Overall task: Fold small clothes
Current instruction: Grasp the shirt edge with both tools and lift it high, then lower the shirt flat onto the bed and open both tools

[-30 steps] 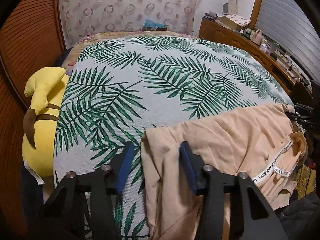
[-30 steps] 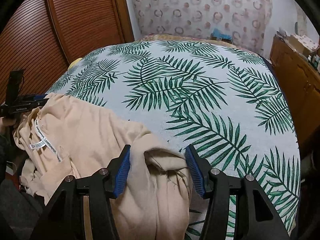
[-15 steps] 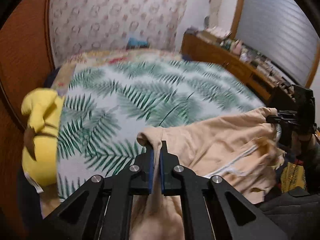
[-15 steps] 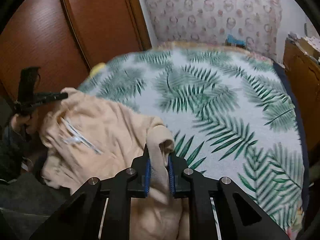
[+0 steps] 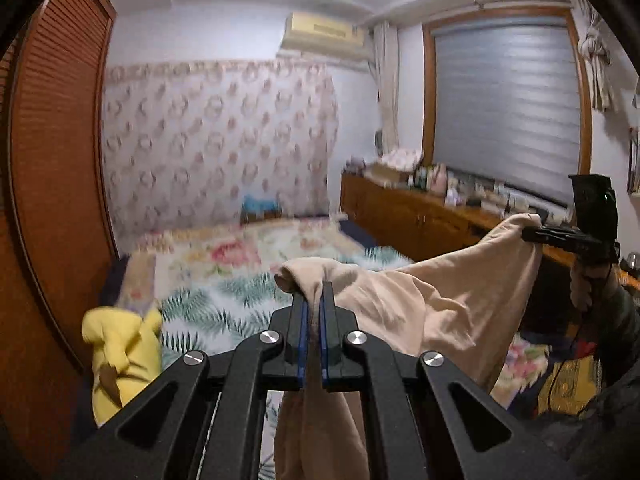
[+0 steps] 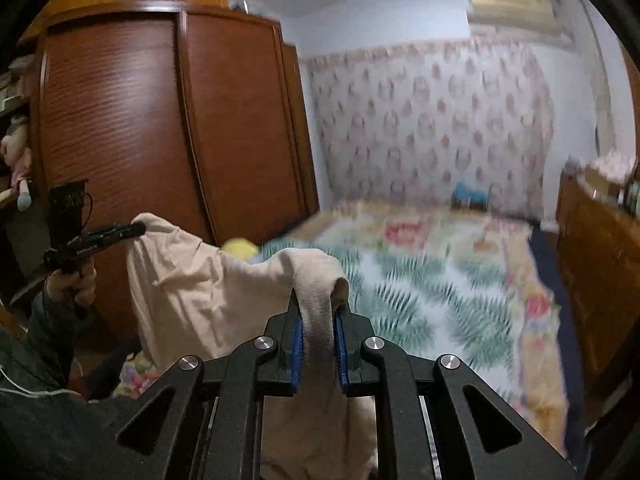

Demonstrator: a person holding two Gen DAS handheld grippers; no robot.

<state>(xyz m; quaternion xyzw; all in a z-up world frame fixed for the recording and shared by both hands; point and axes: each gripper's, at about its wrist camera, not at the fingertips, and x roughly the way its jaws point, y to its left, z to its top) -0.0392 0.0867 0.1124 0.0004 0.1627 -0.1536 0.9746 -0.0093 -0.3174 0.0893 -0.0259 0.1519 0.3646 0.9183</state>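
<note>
Left wrist view. Left gripper (image 5: 314,304): jaws pressed together on one bunched corner of the beige garment (image 5: 432,300). The cloth runs from this pinch up and to the right to the right gripper (image 5: 538,234), which clamps the far corner. Long axis: stretched between the two grippers, with slack cloth hanging below it. The garment is lifted clear above the leaf-print bed cover (image 5: 224,300); a yellow plush toy (image 5: 120,352) lies at the bed's left edge.

Right wrist view. Right gripper (image 6: 318,320): jaws closed around a thick roll of the same beige garment (image 6: 192,280). The cloth spans left and upward to the left gripper (image 6: 134,230), which is nipped on its corner. The bed lies ahead and below.

Judgement: both grippers are equally engaged, so laying the garment flat likely calls for lowering both forward together, keeping the span taut.
</note>
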